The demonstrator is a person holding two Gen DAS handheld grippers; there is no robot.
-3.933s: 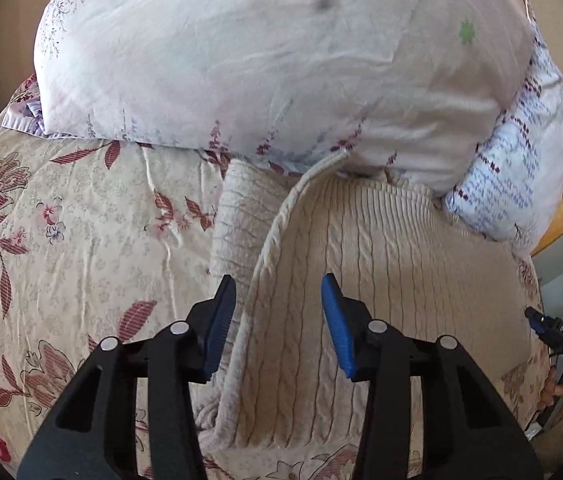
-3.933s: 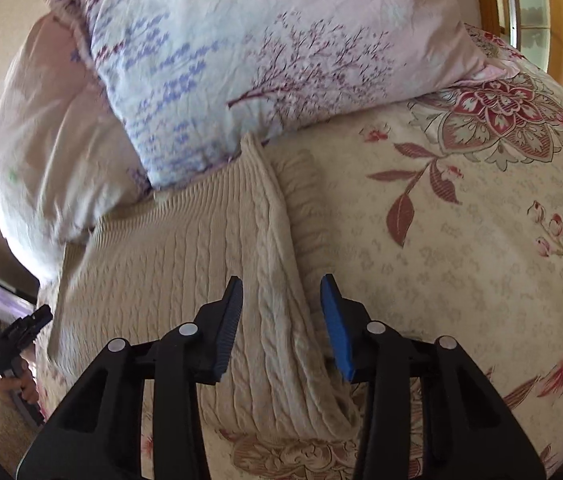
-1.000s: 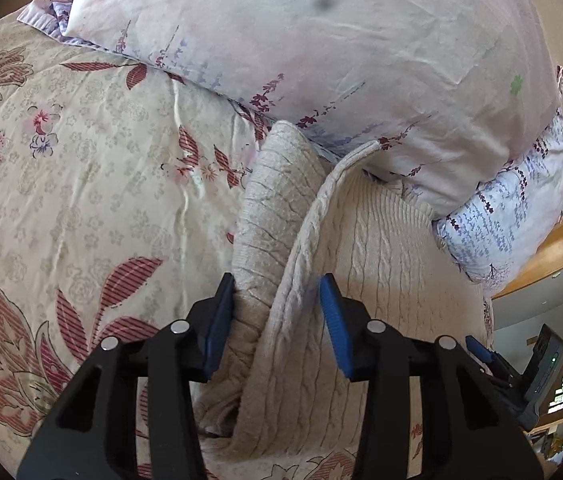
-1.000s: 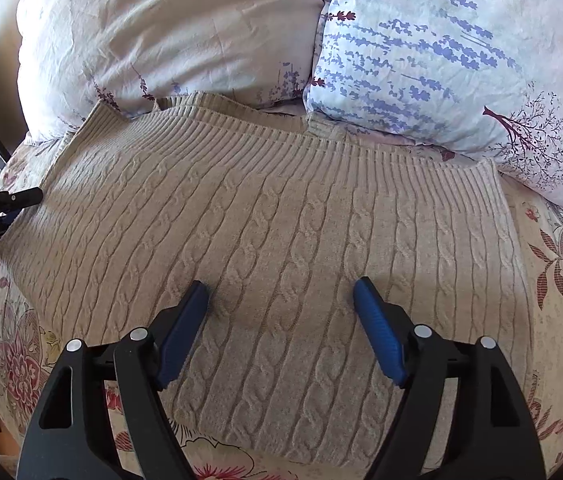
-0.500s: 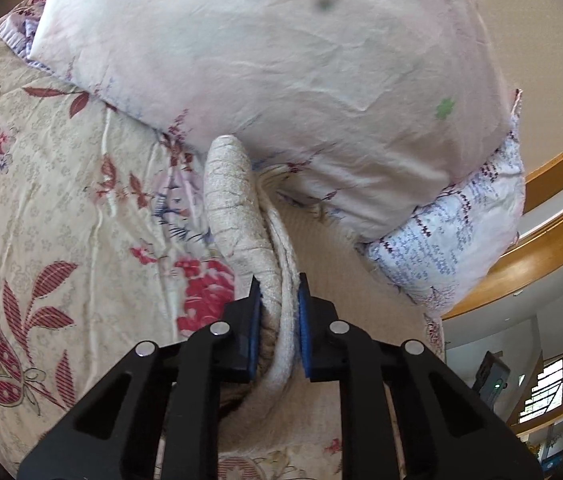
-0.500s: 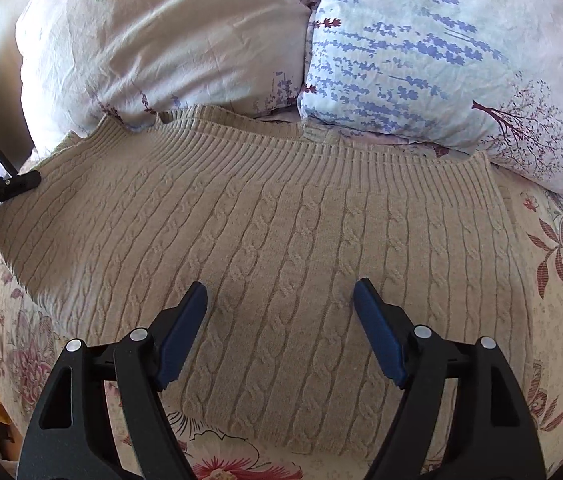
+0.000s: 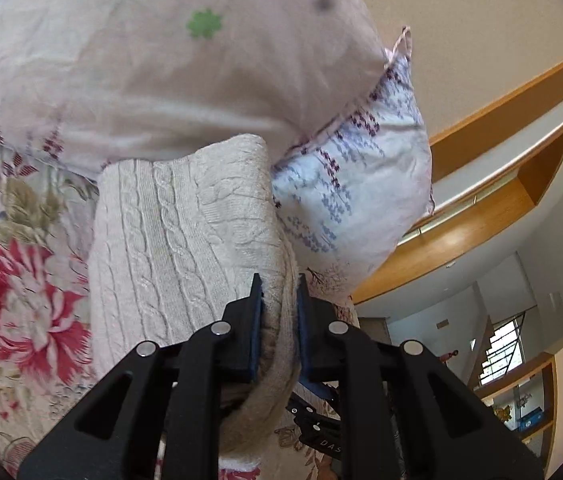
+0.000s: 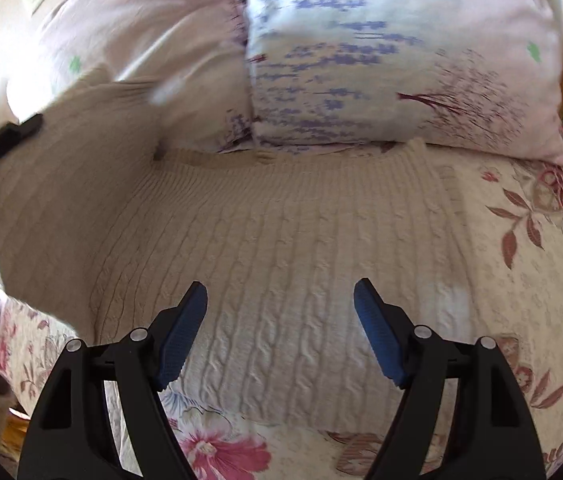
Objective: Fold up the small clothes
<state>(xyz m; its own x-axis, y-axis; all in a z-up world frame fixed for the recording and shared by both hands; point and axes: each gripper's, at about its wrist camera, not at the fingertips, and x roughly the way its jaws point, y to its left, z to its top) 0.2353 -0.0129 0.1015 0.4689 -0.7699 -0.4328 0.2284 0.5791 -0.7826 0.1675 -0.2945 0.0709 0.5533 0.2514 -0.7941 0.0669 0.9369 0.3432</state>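
A cream cable-knit sweater (image 8: pixel 281 240) lies spread on the floral bedspread (image 8: pixel 541 280), its far edge against the pillows. My left gripper (image 7: pixel 278 300) is shut on the sweater's left side, a thick fold of knit (image 7: pixel 185 240) bunched between its blue pads and lifted off the bed. In the right wrist view that raised side (image 8: pixel 61 168) curls up at the left, with the left gripper (image 8: pixel 13 132) a dark shape at its edge. My right gripper (image 8: pixel 280 304) hovers open above the sweater's near middle, nothing between its fingers.
Two pillows stand behind the sweater, a pale pink one (image 7: pixel 141 60) and a blue-and-purple patterned one (image 8: pixel 381 52). A wooden headboard rail (image 7: pixel 481 216) runs at the right. The bedspread (image 7: pixel 13 280) extends left of the lifted fold.
My left gripper closed on the sweater's left side and lifted it up and toward the right, so the side now curls over. The right gripper shifted a little over the sweater, still open.
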